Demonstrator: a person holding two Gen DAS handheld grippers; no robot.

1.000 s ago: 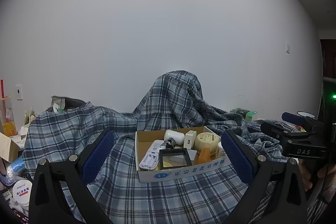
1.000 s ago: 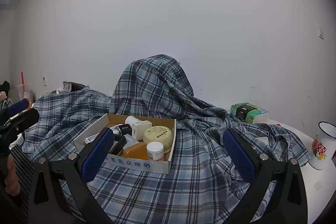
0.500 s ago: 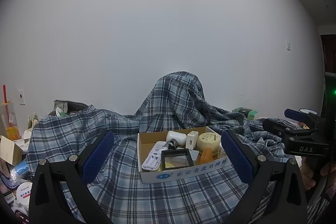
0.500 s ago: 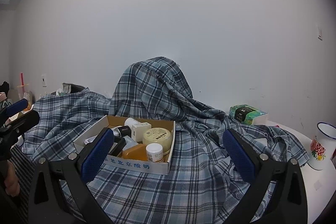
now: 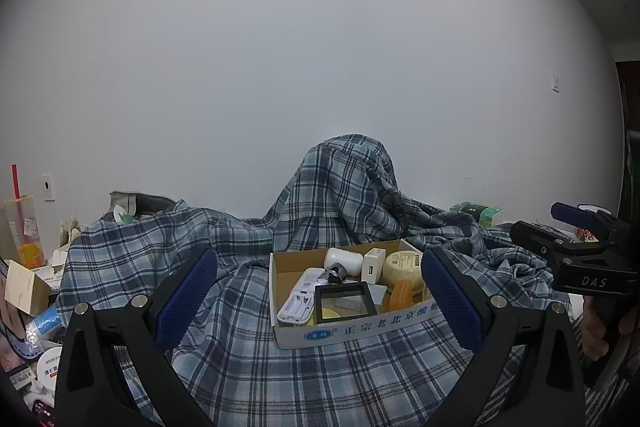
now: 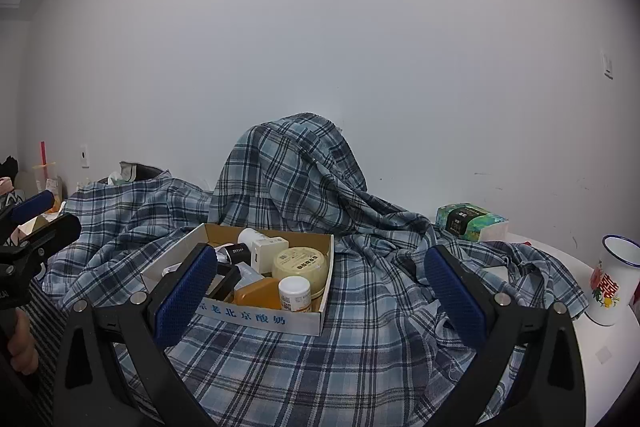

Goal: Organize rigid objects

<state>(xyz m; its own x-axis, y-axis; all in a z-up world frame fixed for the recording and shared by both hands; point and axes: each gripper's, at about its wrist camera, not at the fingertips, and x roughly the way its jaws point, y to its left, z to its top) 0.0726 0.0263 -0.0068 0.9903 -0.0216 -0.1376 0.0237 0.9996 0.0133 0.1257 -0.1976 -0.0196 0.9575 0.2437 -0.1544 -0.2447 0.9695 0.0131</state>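
Observation:
A shallow cardboard box (image 5: 352,327) (image 6: 264,319) sits on a blue plaid cloth (image 5: 248,359). It holds a white remote (image 5: 300,301), a black-framed square (image 5: 345,301), a white charger (image 5: 374,265), a cream round jar (image 6: 303,261), an orange block (image 6: 258,293) and a small white bottle (image 6: 295,291). My left gripper (image 5: 319,301) is open and empty, held back from the box. My right gripper (image 6: 320,297) is open and empty, also short of the box. Each gripper shows at the edge of the other's view.
The plaid cloth (image 6: 360,347) drapes over a tall hump (image 6: 288,167) behind the box. A green tissue pack (image 6: 468,221) and an enamel mug (image 6: 610,279) stand at the right. Clutter, a drink cup (image 5: 24,231) and small boxes lie at the left.
Both grippers have tilted up and drawn back a little, so the box sits lower in both views. Both stay open and empty.

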